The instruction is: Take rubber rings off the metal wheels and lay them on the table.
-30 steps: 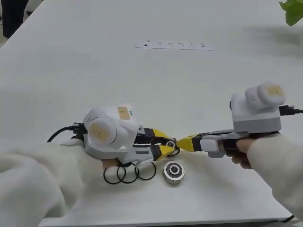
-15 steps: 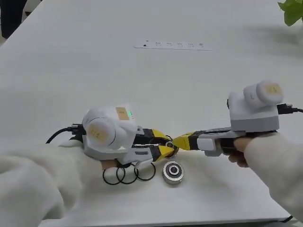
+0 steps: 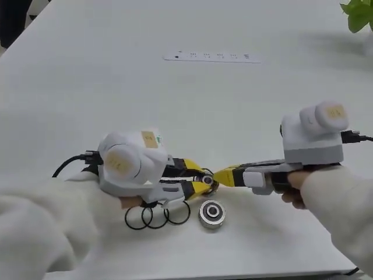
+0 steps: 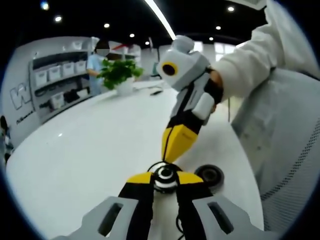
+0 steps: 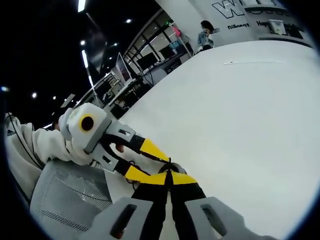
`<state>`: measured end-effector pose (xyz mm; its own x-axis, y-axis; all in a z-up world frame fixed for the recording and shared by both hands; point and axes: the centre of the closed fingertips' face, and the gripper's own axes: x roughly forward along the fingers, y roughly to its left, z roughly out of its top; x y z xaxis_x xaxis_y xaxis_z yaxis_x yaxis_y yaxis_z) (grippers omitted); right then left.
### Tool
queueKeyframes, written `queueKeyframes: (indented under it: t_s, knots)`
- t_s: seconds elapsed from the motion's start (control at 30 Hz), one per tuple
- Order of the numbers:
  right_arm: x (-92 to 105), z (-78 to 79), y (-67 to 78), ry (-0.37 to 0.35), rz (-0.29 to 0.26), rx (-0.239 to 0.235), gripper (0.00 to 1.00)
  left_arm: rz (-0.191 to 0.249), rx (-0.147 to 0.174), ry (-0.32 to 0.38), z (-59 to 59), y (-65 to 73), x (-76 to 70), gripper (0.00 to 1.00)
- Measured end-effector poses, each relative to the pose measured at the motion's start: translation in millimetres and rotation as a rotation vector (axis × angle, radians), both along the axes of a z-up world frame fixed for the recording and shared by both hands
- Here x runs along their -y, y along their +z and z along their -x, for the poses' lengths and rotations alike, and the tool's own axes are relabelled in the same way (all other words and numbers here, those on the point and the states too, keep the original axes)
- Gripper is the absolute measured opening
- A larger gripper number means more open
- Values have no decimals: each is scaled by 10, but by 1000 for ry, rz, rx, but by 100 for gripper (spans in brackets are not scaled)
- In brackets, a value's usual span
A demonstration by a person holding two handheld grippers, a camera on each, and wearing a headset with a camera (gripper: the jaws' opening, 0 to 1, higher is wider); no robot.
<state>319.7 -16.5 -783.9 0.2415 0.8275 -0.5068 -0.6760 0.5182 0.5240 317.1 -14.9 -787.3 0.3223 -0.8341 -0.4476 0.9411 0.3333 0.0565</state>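
My left gripper (image 3: pixel 204 181) is shut on a small metal wheel (image 4: pixel 165 177) and holds it just above the white table (image 3: pixel 175 99). A black rubber ring sits around that wheel. My right gripper (image 3: pixel 218 177) comes in from the right, and its yellow tips are pinched together at the wheel's rim on the ring. The right gripper view shows its jaws (image 5: pixel 170 176) closed against the left gripper's yellow fingertips (image 5: pixel 150 148). Three loose black rings (image 3: pixel 156 216) lie overlapping on the table below the left gripper. A second wheel (image 3: pixel 211 213) lies flat beside them.
A white power strip (image 3: pixel 213 56) lies far back on the table. Green plant leaves (image 3: pixel 356 13) show at the far right corner. The table's front edge (image 3: pixel 233 271) runs close behind the rings. A black cable (image 3: pixel 70 163) trails from the left gripper.
Both grippers stay joined at the wheel. The rings and the loose wheel on the table have not moved. Only the head camera has shifted slightly.
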Motion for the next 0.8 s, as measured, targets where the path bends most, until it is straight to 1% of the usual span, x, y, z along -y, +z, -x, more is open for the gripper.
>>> queueKeyframes:
  t_s: [0.13, 0.17, 0.23, 0.3, 0.33, 0.4, 0.5, 0.6, 0.67, 0.7, 0.8]
  knots:
    - [2, -2, 9, -3, -5, -3, 0, 6, -19, -6, 43, 20, -33, 24]
    - [3, -3, 9, -4, -3, -1, 0, 4, -16, -12, 59, 32, -41, 25]
    - [5, -5, 16, -5, -5, -1, 0, -1, -7, -15, 63, 63, -63, 30]
    - [9, -12, 27, -8, -7, 1, 0, 10, -10, -13, 56, 112, -76, 35]
    - [12, -15, 31, -10, -8, 2, 0, 26, -16, -10, 51, 156, -79, 37]
    - [21, -25, 45, -14, -12, 3, 0, 37, -25, -17, 58, 203, -94, 41]
    - [38, -49, 81, -28, -28, 2, 0, 35, -11, -21, 49, 287, -136, 42]
    - [42, -67, 108, -36, -38, 7, 0, 51, -3, -1, 30, 422, -205, 45]
    - [40, -73, 120, -37, -43, 10, 0, 80, -24, 12, 59, 528, -247, 49]
    - [36, -74, 128, -37, -47, 10, 0, 86, -11, 18, 76, 585, -282, 51]
    - [16, -71, 156, -36, -64, 9, 0, 77, 19, 31, 111, 689, -375, 52]
